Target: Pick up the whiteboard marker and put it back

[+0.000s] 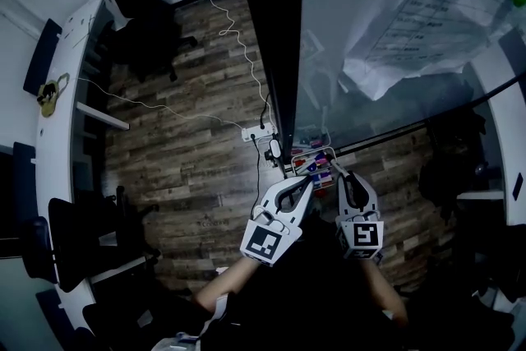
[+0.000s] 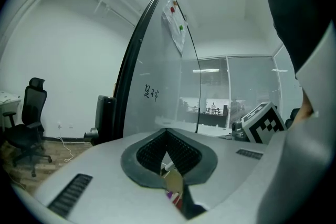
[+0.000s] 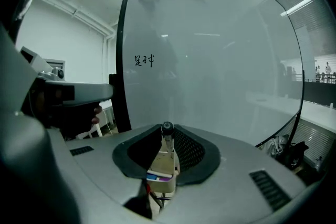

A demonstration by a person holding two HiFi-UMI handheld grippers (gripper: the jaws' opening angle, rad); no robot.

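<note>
While the right gripper (image 3: 166, 132) is clamped on the whiteboard marker (image 3: 168, 144), the marker stands directly above the tray (image 3: 157, 164), with its dark cap at the jaw tips and its pale barrel running down toward the tray. The left gripper (image 2: 167, 135) hangs just beside the tray, jaws closed tip to tip with nothing between them; only the tray's contents show through the gap behind the tips. The whiteboard (image 3: 226, 60) rises directly behind the tray, which holds several coloured markers (image 3: 157, 177). The task appears to be at its return step, though whether the marker is already seated cannot be told. The grip sits at the extreme tips, so the round barrel may pivot or slip if the gripper tilts. Release above the tray rim may let the marker bounce out onto the floor (image 1: 181, 152). Lowering off-centre may jam it against the coloured markers. A careless left gripper may knock the tray.
</note>
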